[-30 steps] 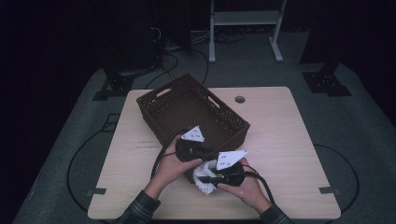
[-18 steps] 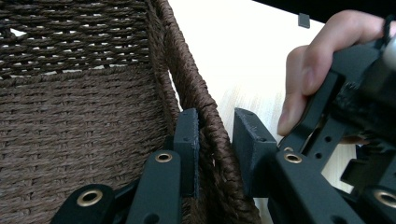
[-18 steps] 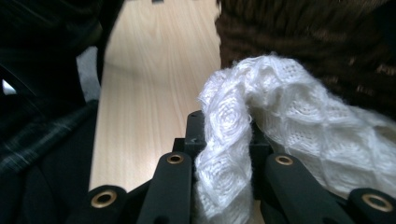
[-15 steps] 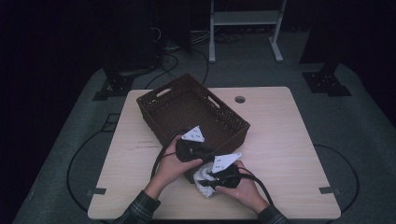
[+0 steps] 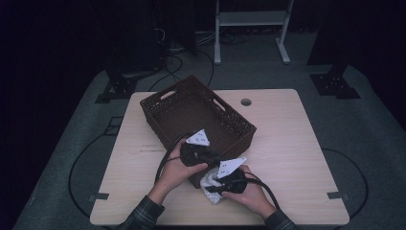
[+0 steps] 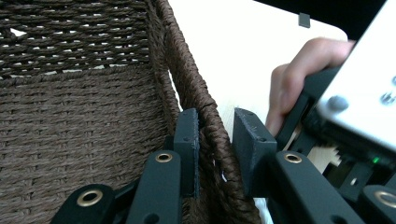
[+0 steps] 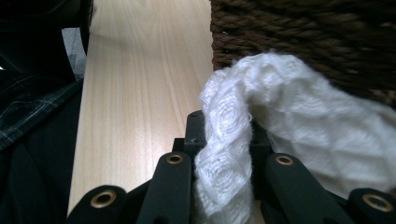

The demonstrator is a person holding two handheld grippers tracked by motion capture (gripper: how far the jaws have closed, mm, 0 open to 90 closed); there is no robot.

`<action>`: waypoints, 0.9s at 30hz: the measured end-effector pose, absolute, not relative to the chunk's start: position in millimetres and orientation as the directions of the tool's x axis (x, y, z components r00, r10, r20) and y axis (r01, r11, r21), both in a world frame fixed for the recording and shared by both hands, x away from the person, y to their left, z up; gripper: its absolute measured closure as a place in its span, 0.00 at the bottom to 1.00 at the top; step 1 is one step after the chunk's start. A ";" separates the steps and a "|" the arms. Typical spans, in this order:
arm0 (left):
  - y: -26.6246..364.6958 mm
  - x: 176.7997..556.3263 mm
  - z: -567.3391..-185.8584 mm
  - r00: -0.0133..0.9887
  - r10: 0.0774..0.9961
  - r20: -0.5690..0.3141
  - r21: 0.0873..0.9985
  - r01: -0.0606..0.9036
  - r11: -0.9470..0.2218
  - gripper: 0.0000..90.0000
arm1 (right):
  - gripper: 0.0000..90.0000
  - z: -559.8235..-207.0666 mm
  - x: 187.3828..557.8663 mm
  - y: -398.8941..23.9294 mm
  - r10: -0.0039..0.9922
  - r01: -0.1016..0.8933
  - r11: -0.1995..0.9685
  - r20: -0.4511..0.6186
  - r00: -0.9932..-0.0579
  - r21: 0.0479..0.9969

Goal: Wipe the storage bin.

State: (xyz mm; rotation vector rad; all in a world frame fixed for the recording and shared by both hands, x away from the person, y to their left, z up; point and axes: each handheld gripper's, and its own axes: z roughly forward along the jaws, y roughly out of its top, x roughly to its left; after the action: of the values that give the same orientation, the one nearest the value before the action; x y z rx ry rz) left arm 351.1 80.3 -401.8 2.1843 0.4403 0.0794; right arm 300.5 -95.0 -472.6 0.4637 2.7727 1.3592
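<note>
A dark brown wicker basket (image 5: 191, 112) stands on the table, turned at an angle. My left gripper (image 5: 212, 158) reaches its near corner. In the left gripper view its jaws (image 6: 215, 126) straddle the basket's rim (image 6: 205, 116), one pad inside the wall and one outside, closed against the weave. A crumpled white cloth (image 5: 213, 197) lies on the table against the basket's near corner. My right gripper (image 5: 213, 188) is shut on it. In the right gripper view a fold of the cloth (image 7: 289, 121) runs down between the jaws (image 7: 223, 126), with the basket wall (image 7: 303, 32) just behind.
The light wooden table (image 5: 297, 143) has a small round hole (image 5: 246, 102) near its far edge. Bare tabletop lies to the right and left of the basket. A white frame stand (image 5: 249, 19), cables and dark stand feet sit on the floor beyond.
My right gripper has shifted slightly toward the table's near edge with the cloth in it. The left gripper and the basket have stayed where they were.
</note>
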 end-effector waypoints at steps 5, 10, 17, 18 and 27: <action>80.4 350.9 -401.9 0.934 0.341 -0.103 0.786 0.287 -0.548 0.79 | 0.85 -466.3 296.6 -111.9 0.311 0.257 0.571 0.084 -0.947 0.779; 80.5 351.3 -401.8 0.936 0.339 -0.099 0.786 0.283 -0.550 0.79 | 0.85 -460.1 296.2 -130.7 0.346 0.266 0.558 0.071 -0.936 0.786; 80.5 351.4 -401.9 0.935 0.339 -0.102 0.786 0.285 -0.548 0.79 | 0.85 -454.8 292.0 -161.9 0.414 0.281 0.547 0.037 -0.910 0.789; 80.5 351.4 -401.9 0.935 0.339 -0.102 0.786 0.285 -0.549 0.79 | 0.85 -454.0 291.1 -166.6 0.432 0.292 0.543 0.037 -0.901 0.787; 80.8 351.6 -402.1 0.934 0.340 -0.108 0.787 0.289 -0.545 0.79 | 0.85 -452.0 294.7 -210.5 0.556 0.339 0.516 -0.007 -0.831 0.787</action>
State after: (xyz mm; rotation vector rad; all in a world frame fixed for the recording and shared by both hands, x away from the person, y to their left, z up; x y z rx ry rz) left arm 351.6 80.8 -402.1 2.1795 0.4444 0.0717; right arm 294.7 -210.5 -452.0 0.7552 2.5007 1.2129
